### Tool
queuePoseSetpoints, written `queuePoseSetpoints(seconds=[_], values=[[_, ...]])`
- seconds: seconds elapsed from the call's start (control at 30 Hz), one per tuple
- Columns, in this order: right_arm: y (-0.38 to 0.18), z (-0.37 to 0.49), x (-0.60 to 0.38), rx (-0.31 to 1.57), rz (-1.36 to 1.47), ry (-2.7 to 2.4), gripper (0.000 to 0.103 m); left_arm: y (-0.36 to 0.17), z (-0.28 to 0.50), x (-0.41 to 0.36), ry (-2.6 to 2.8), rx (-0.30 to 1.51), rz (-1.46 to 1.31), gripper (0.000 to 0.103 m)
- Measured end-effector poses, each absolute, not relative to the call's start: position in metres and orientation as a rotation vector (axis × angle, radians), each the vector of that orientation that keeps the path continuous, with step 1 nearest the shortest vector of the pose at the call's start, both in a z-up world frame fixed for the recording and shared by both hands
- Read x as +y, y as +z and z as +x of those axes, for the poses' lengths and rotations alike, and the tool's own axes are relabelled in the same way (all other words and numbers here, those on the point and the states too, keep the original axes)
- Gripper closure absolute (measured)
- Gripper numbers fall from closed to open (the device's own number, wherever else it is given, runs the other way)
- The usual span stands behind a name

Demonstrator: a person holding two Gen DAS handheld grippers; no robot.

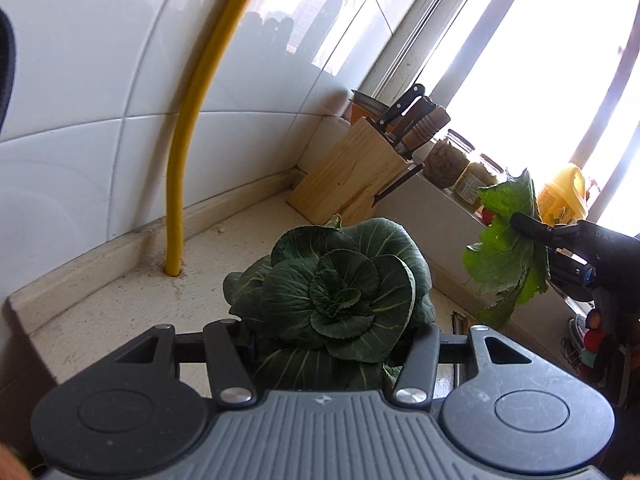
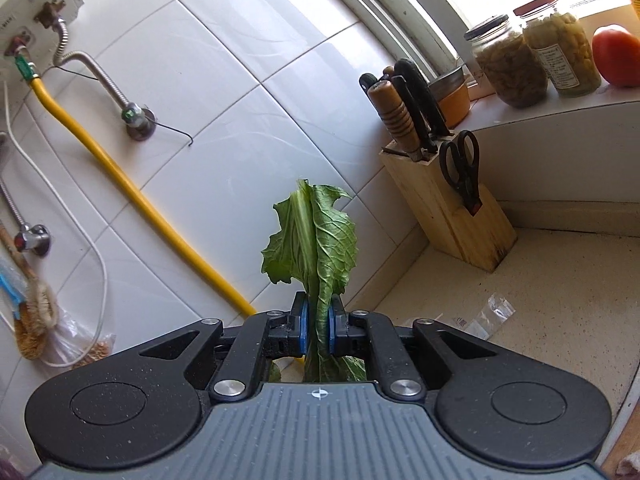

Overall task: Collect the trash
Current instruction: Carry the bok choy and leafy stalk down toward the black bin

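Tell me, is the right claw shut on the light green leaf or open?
Shut: the right claw presses both blue pads against the leaf.

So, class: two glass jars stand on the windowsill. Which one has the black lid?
The darker-filled jar, nearer the knife block; its neighbour beside the tomato has a brownish lid and pale contents.

Light-green wilted leaf (image 2: 316,240) upright, folded along stalk, pinched in right hand-held gripper (image 2: 316,326).
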State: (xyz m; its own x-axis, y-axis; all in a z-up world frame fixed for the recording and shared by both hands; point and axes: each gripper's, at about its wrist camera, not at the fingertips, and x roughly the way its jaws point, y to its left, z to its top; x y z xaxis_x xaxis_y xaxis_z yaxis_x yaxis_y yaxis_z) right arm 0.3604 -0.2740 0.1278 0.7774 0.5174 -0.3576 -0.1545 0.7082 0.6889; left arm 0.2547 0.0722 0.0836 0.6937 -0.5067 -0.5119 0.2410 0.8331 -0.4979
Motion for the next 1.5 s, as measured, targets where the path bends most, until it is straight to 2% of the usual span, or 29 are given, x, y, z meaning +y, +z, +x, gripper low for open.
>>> queuePoseSetpoints(seconds=[0.43, 0.67, 0.87, 1.23, 1.5], values=[[0.131, 0.320, -0.300, 0.540, 0.731, 0.432, 0.088, 0.095, 0.190, 0.080, -0.309, 0.661, -0.418, 0.056], [0.116, 0.307, -0.292, 0.586, 0.770, 0.514, 0.087, 0.088, 0.157, 0.087, -0.206, 0.691, -0.422, 0.056], [0.104, 0.300, -0.240, 0.686, 0.784, 0.660, 0.087, 0.076, 0.128, 0.107, -0.127, 0.726, -0.447, 0.056], [0.070, 0.283, -0.087, 0.923, 0.770, 0.878, 0.087, 0.060, 0.081, 0.171, -0.043, 0.766, -0.460, 0.056], [0.031, 0.272, 0.000, 1.068, 0.691, 0.889, 0.087, 0.019, 0.064, 0.215, 0.033, 0.859, -0.470, 0.056]])
